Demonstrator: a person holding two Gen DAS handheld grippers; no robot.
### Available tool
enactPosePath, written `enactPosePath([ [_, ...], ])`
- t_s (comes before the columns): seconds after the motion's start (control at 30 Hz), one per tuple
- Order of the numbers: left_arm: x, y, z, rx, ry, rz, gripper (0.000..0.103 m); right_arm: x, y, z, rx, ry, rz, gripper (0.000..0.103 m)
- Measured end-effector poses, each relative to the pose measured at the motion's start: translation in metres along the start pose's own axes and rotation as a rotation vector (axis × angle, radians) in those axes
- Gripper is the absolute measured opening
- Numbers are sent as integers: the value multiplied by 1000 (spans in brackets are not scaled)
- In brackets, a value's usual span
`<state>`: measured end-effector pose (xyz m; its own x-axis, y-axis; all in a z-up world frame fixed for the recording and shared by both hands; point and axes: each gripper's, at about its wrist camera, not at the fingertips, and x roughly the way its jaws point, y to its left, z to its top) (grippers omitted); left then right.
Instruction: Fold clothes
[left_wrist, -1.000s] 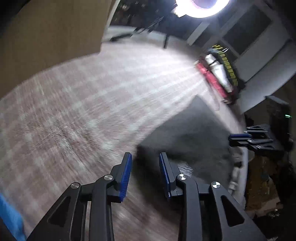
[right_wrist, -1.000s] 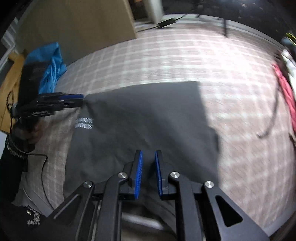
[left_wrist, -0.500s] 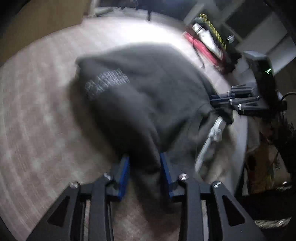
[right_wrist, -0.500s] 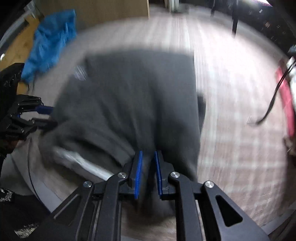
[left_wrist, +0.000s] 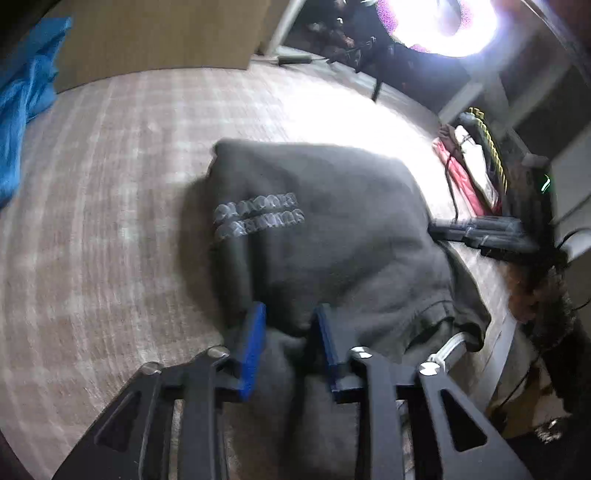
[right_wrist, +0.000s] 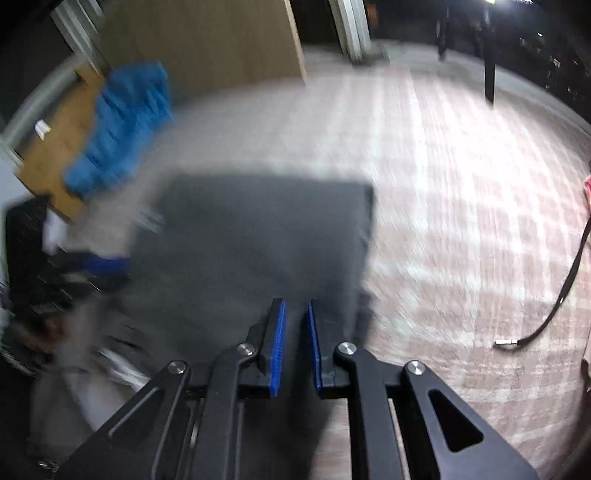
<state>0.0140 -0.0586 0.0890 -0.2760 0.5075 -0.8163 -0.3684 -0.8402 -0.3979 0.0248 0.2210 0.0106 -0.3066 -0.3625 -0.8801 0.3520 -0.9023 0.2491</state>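
Dark grey sweatshirt (left_wrist: 325, 236) w/ pale chest lettering lying on checked bedcover (left_wrist: 110, 221). Left gripper (left_wrist: 288, 343) clamped on bunched near hem, jaws just closing. Right gripper (right_wrist: 295, 343) nearly closed, pinching fabric edge. Blue garment (right_wrist: 122, 129) far left.

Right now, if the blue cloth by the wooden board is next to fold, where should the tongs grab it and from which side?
Take the blue cloth at its lower bunched end, nearest the gray sweatshirt, coming in from the checkered bed side. It lies crumpled with no flat hem showing, so a raised fold is likely the easiest bite, and the wooden board blocks the far side.
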Motion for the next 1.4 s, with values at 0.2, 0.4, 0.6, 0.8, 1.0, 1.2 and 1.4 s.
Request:
enactPosePath([
  [0.2, -68, -10, -11, -38, -143, 52, 23, -52, -1, -15, -33, -63, 35, 10],
  [0.4, -11, -23, -25, -2, 30, 62, 24, -33, 24, -52, -77, 2, 67, 11],
  [0.6, -44, -38, -36, 15, 4, 64, 25, -46, 31, -70, -60, -16, 20, 10],
  [0.8, -32, -54, -51, 79, 58, 66, 30, -53, 47, -74, -29, -75, -8, 10],
  [1.0, -55, -44, -38, 29, 49, 77, 33, -40, 55, -91, -5, 1, -31, 11],
  [1.2, -66, -19, -2, -65, -20, 120, 40, -61, 42, -51, 113, -91, -263, 39],
  [1.4, -46, -31, 16, -41, 28, 107, 45, -61, 51, -32, 142, -146, -379, 47],
])
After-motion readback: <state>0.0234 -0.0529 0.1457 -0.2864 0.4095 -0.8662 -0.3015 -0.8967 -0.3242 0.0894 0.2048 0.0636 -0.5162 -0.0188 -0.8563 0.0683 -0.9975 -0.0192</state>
